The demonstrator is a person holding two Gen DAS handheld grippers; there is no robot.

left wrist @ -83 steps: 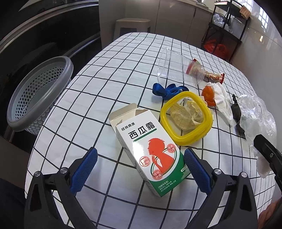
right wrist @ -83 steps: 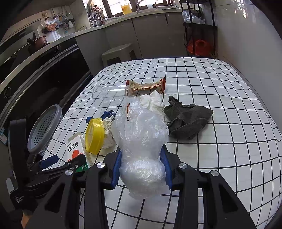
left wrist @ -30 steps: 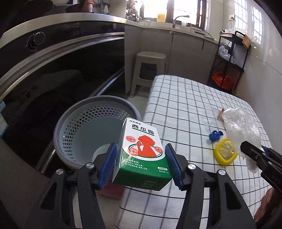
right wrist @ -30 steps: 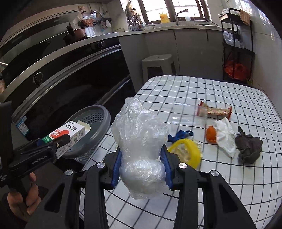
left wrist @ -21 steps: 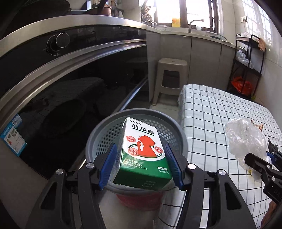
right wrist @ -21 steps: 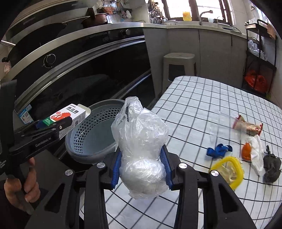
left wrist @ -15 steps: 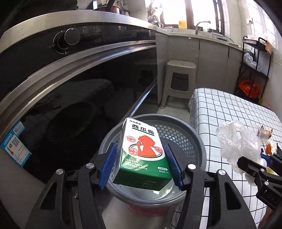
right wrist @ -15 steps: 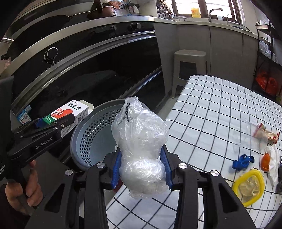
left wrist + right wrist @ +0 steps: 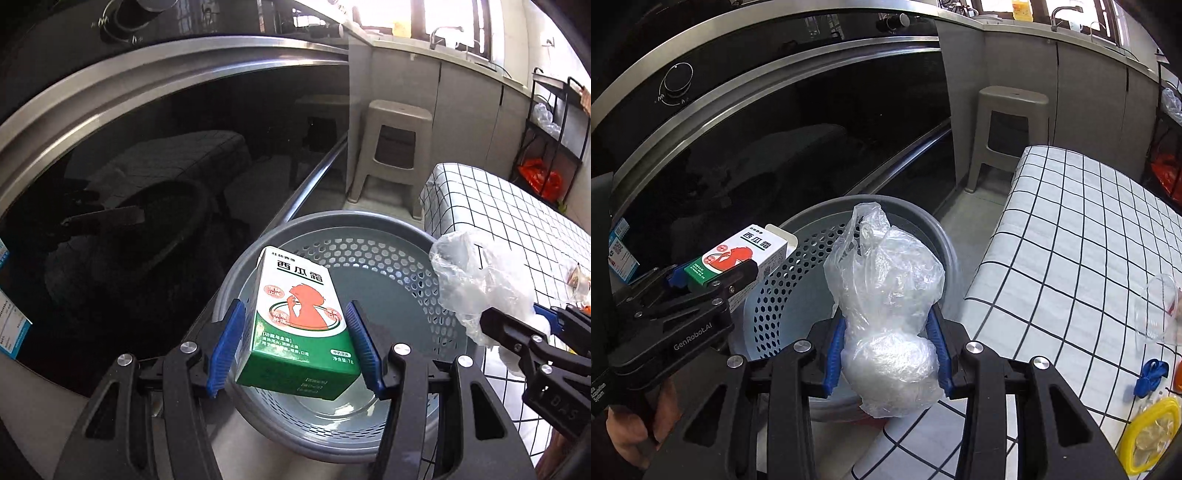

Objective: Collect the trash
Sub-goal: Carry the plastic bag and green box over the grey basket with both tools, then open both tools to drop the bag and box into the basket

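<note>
Box: the left claw [image 9: 295,347] is clenched on a green and white carton [image 9: 301,321], blue pads pressed on both its sides, holding it above the open mouth of the bin. Its far flap stands open in the right wrist view; its underside is out of sight.
Bag: the right claw [image 9: 888,356] is clamped on a crumpled clear plastic bag [image 9: 886,306], which bulges above and below the pads. What is inside the bag cannot be made out.
Bin: a grey perforated basket [image 9: 369,236] stands on the floor beside the tabletop, under both held items. The carton and the claw arms cover its near rim; only a pale, shiny bottom shows inside.
Tabletop: a white cloth with a black grid [image 9: 1071,229], cut off at the right edge of the frame.
Leftover trash: a yellow ring [image 9: 1145,439] with crumpled wrap in it, a blue scrap [image 9: 1150,373], a clear cup [image 9: 1160,314] and a sliver of something orange, all clipped by the frame edge.
Hand: part of a hand [image 9: 631,428] grips the left tool's handle, mostly in shadow.
Background: a grey stool [image 9: 395,147] by the cabinets; a dark glossy appliance front shows only reflections.
</note>
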